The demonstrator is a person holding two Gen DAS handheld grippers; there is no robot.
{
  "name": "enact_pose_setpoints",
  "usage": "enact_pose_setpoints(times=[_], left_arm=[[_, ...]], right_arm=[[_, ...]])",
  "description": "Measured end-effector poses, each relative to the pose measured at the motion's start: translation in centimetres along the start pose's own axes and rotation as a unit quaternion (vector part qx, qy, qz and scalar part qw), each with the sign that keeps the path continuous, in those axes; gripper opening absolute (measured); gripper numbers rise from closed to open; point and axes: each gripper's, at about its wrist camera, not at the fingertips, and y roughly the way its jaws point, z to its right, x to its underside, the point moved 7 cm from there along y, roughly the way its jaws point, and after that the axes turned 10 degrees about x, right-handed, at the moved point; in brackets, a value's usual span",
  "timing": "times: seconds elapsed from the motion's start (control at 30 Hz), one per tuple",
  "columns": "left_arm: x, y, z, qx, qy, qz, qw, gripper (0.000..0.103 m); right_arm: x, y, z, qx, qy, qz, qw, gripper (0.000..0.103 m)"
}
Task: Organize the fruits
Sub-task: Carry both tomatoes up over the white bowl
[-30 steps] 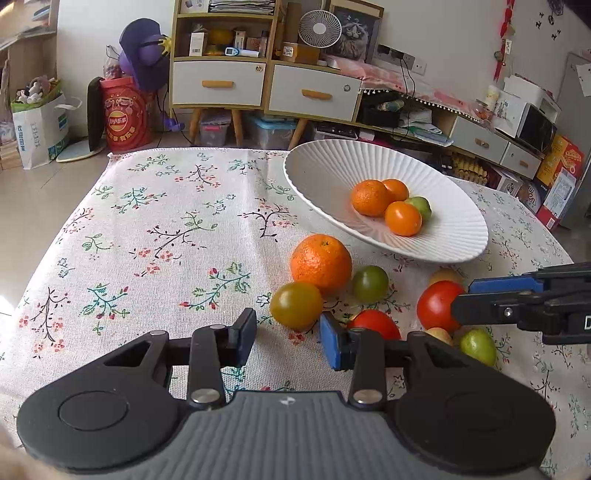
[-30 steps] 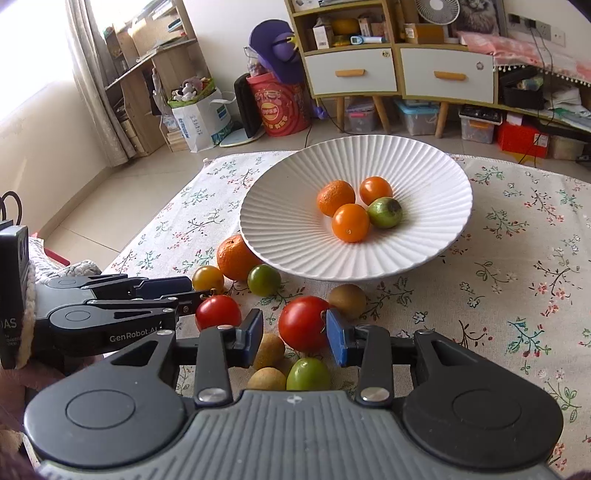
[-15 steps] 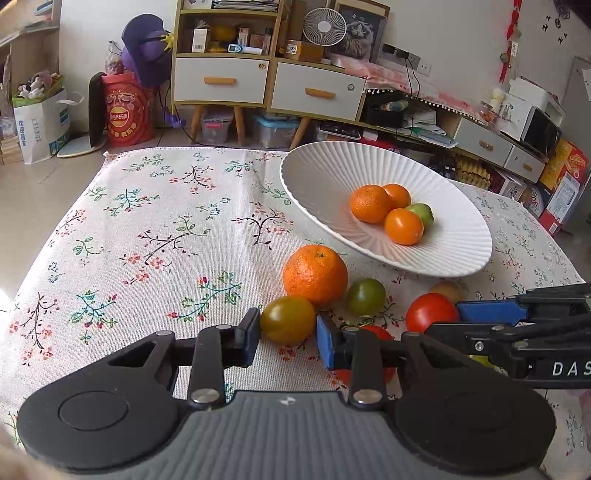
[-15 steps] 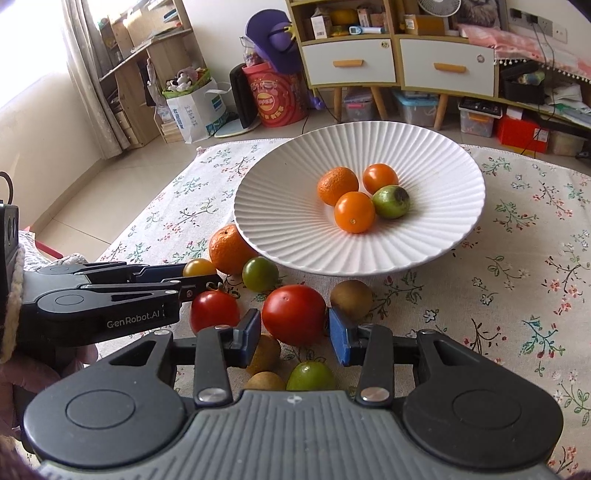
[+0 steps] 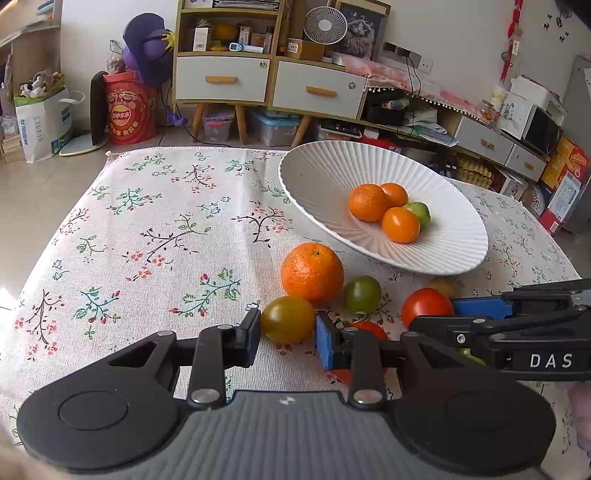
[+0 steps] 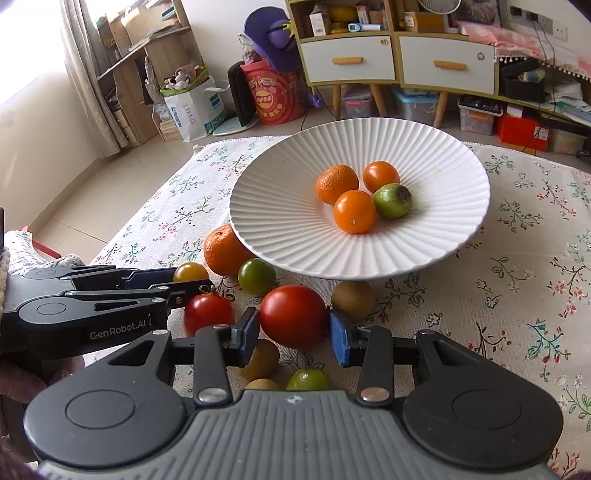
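Having closed in since the earlier frame, left gripper (image 5: 288,328) pinches the round yellow-green tomato (image 5: 288,319) while right gripper (image 6: 292,332) pinches the round red tomato (image 6: 293,315), neither showing a long axis.

Background: wooden cabinet (image 5: 271,79) with two white drawers against the wall. Left of it, a red drum (image 5: 123,112) and a white paper bag (image 5: 42,123); atop it, a small fan (image 5: 325,26); beneath it, possibly plastic storage boxes (image 5: 275,127).

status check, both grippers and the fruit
Left gripper closing around yellow-green tomato. Right gripper around red tomato. Plate holds four fruits. Path clear.
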Motion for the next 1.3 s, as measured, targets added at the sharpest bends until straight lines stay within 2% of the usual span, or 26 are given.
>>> enact_pose_setpoints(times=[0.63, 0.9, 1.3], left_arm=[[0.0, -2.3, 1.2, 0.013, 0.005, 0.001, 0.9999, 0.022], [-0.7, -3.0, 2.7, 0.027, 0.016, 0.011, 0.9995, 0.022], [-2.6, -1.9, 4.7, 0.042, 0.02, 0.021, 0.9987, 0.022]], right_arm=[[-0.2, -2.8, -0.3, -0.004, -0.009, 0.016, 1.0, 0.037], [-0.9, -4.3, -0.1, 0.004, -0.011, 0.038, 0.999, 0.037], [-4.0, -4.7, 2.9, 0.04, 0.021, 0.089, 0.995, 0.037]])
